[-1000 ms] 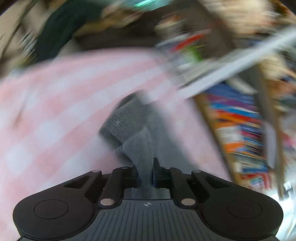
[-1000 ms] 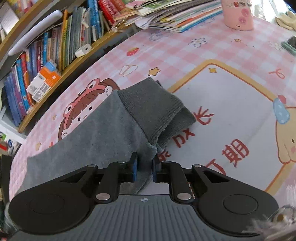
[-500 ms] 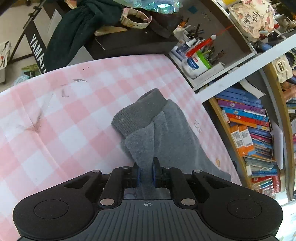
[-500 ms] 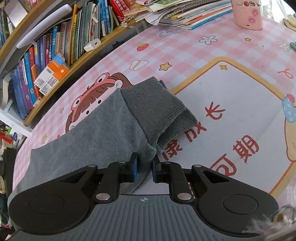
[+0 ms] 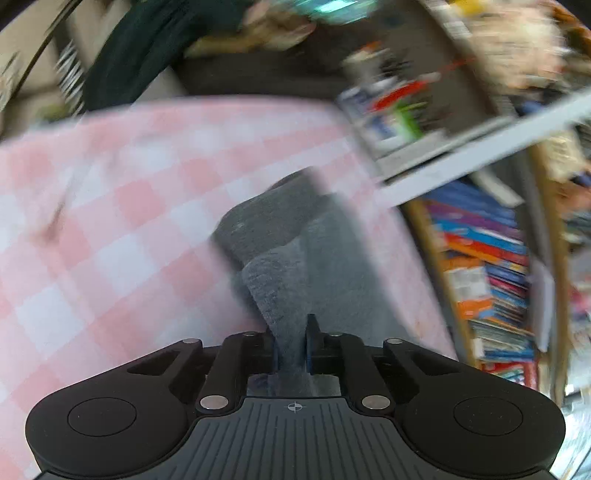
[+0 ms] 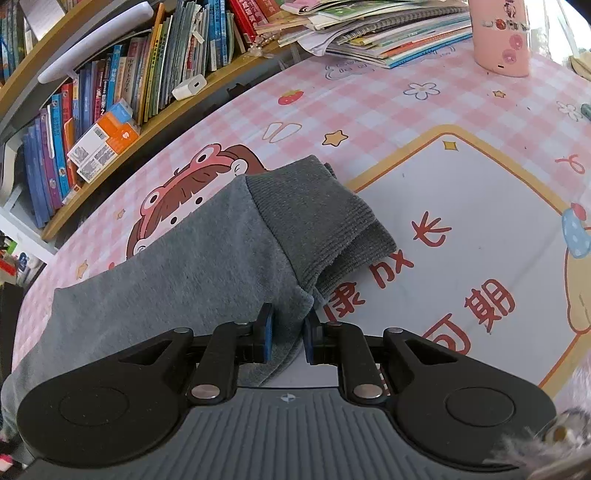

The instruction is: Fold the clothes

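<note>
A grey garment lies on the pink checked tablecloth. In the right wrist view its sleeve (image 6: 192,258) ends in a darker ribbed cuff (image 6: 317,225). My right gripper (image 6: 288,332) is shut on the sleeve's edge just below the cuff. In the blurred left wrist view another grey sleeve (image 5: 317,266) with a ribbed cuff (image 5: 273,218) lies ahead. My left gripper (image 5: 291,343) is shut on that sleeve's cloth near the cuff.
A bookshelf full of books (image 6: 92,99) runs along the table's far edge and shows at the right in the left wrist view (image 5: 491,277). A stack of books and papers (image 6: 373,29) and a pink cup (image 6: 502,37) stand at the back. A dark cloth (image 5: 147,44) lies beyond the table.
The left wrist view has gone blurred again as the left gripper moves with the sleeve. The right gripper has shifted slightly, still holding its sleeve edge.
</note>
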Available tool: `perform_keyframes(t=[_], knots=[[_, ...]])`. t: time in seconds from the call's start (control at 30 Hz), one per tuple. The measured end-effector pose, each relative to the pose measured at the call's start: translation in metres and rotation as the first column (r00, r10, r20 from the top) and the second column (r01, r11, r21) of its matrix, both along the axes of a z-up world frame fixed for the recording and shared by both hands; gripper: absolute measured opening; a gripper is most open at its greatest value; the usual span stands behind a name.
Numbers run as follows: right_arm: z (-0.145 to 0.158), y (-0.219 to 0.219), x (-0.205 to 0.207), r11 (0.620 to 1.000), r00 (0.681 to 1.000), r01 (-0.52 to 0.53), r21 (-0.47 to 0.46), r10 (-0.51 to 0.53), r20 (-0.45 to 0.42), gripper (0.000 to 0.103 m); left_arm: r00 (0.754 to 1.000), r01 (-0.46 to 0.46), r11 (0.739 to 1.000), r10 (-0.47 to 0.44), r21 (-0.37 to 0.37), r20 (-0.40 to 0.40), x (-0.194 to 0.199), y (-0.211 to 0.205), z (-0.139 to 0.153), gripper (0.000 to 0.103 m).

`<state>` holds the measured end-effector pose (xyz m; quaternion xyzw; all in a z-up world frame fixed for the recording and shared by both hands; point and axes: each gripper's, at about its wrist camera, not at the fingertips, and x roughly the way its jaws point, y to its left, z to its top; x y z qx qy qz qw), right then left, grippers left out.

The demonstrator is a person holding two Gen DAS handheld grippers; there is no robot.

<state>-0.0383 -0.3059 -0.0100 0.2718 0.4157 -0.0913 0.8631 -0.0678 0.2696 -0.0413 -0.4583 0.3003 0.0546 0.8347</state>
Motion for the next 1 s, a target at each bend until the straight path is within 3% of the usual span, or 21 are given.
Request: perform_keyframes(t=[0.07,0.13,0.23,0.4,0.47,0.53,0.63,0.83,1.0], knots=[[0.000,0.000,0.000,1.000,1.000,-0.001,-0.007,0.001,0.001,0.014,0.992,0.037,0.998,-0.044,0.059,0.122,-0.006,-0.010,0.021,0.010],[0.001,0.001,0.001,1.000,1.000,-0.003,-0.018,0.003,-0.002,0.014,0.984,0.043,0.997,-0.054,0.067,0.168,-0.011,-0.013,0.030,0.010],[0.002,0.003,0.005,0.999,1.000,-0.007,-0.035,0.006,-0.009,0.015,0.998,0.000,1.000,-0.002,0.030,0.058,-0.009,-0.002,0.010,0.010],[0.003,0.004,0.007,0.999,1.000,-0.011,-0.049,0.011,-0.015,0.016,0.999,-0.021,1.000,0.020,-0.005,-0.035,-0.009,0.004,-0.010,0.015],[0.004,0.006,0.006,0.998,1.000,-0.008,-0.054,0.007,-0.024,0.020,0.997,-0.030,0.999,0.028,-0.019,-0.072,-0.009,0.006,-0.018,0.015],[0.006,0.009,0.005,0.998,0.999,-0.007,-0.061,0.005,-0.041,0.033,0.994,-0.039,0.999,0.035,-0.032,-0.104,-0.008,0.008,-0.025,0.016],[0.013,0.019,-0.001,0.997,0.998,-0.027,-0.076,0.023,-0.056,0.051,0.994,-0.047,0.998,0.042,-0.051,-0.099,-0.008,0.010,-0.027,0.018],[0.025,0.049,-0.009,0.975,0.986,-0.165,-0.151,0.158,-0.056,0.061,0.994,-0.062,0.995,0.054,-0.077,-0.091,-0.009,0.013,-0.029,0.018],[0.030,0.083,-0.004,0.913,0.948,-0.318,-0.255,0.313,-0.060,0.071,0.995,-0.055,0.997,0.051,-0.056,-0.081,-0.009,0.010,-0.028,0.019]])
